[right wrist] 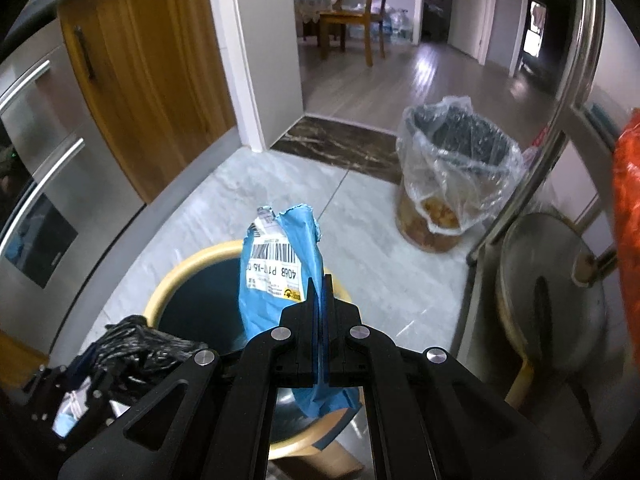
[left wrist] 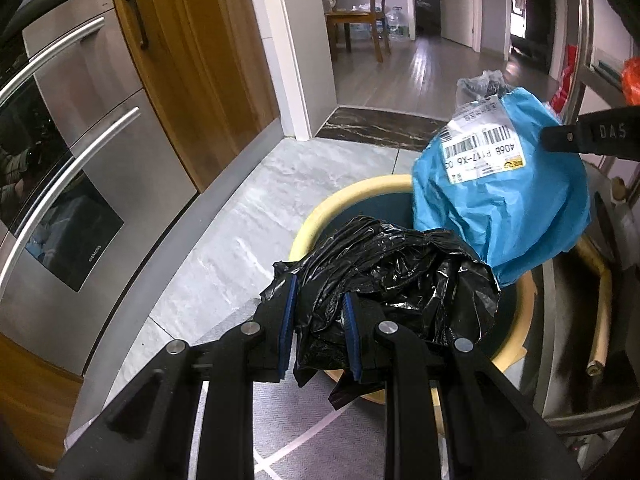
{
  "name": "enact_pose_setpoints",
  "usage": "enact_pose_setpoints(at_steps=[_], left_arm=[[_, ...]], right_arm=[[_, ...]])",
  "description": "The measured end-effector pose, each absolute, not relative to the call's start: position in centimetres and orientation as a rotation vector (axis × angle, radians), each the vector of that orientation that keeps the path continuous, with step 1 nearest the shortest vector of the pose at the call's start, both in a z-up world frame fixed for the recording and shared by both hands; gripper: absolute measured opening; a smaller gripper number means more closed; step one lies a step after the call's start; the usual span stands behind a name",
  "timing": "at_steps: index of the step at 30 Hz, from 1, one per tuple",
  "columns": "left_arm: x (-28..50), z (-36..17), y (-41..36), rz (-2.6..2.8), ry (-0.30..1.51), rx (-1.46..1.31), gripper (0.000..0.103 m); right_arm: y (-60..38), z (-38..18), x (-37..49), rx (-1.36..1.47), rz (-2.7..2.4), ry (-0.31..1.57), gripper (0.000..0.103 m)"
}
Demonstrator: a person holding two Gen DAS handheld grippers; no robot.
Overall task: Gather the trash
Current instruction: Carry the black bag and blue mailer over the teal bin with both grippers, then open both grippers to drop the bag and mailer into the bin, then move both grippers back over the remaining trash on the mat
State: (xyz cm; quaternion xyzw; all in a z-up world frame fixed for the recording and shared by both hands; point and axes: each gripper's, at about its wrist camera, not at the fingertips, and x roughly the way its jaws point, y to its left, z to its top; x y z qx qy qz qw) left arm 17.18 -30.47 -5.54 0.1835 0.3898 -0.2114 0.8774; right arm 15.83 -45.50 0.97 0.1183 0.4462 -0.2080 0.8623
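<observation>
Left wrist view:
Your left hand-held gripper (left wrist: 318, 332): clenched on the crumpled black plastic trash bag (left wrist: 392, 276), above the round yellow-rimmed bin (left wrist: 320, 220).
Blue plastic mailer with a barcode label (left wrist: 512, 200): just beside the black bag, over the bin.

Right wrist view:
Your right hand-held gripper (right wrist: 320, 312): pinching the blue mailer (right wrist: 280, 272) above the bin (right wrist: 176, 280).
Clear-lined waste basket (right wrist: 452, 172): well beyond the bin.

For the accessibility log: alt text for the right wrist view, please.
The right gripper, shut on a blue mailer bag, holds it above a yellow-rimmed bin. A crumpled black trash bag sits lower left; a plastic-lined bin stands behind.
</observation>
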Motion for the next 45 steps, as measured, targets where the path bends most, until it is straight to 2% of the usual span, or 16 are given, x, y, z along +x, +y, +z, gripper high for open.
enact_pose_setpoints(at_steps=[5,10,11,15,17,19,21,25,27,30,45], left_arm=[[17.1,-6.3,-31.2,-0.452,0.816,0.415,0.024],[16.9,-6.6,-31.4,-0.452,0.805,0.422,0.029],[16.9,-6.6,-31.3,-0.451,0.804,0.417,0.033],[16.7,-6.2,-31.1,-0.452,0.779,0.398,0.052],[16.5,-5.9,-31.2,-0.456,0.767,0.400,0.056],[16.2,-5.6,-31.1,-0.455,0.753,0.406,0.059],[15.8,-5.2,-30.7,-0.448,0.735,0.405,0.073],[14.9,-4.5,-29.6,-0.442,0.724,0.383,0.079],[14.3,-4.2,-29.0,-0.433,0.723,0.377,0.083],[13.6,-3.6,-28.2,-0.419,0.708,0.374,0.089],[8.8,1.4,-20.8,-0.369,0.672,0.308,0.095]], right_arm=[[-44.5,-0.2,16.5,0.209,-0.409,0.984,0.002],[-44.2,-0.3,16.7,0.204,-0.405,0.990,0.003],[-44.1,-0.3,16.7,0.202,-0.402,0.989,0.003],[-43.9,-0.1,16.7,0.198,-0.399,0.980,0.017],[-43.8,0.2,16.6,0.194,-0.407,0.975,0.024],[-43.8,0.4,16.5,0.192,-0.413,0.970,0.038],[-43.9,0.7,16.4,0.197,-0.412,0.959,0.049],[-43.5,1.4,16.2,0.208,-0.405,0.934,0.070],[-43.3,1.8,16.1,0.213,-0.395,0.921,0.077],[-42.7,2.5,15.9,0.226,-0.380,0.904,0.081],[-37.7,5.0,12.3,0.189,-0.292,0.835,0.092]])
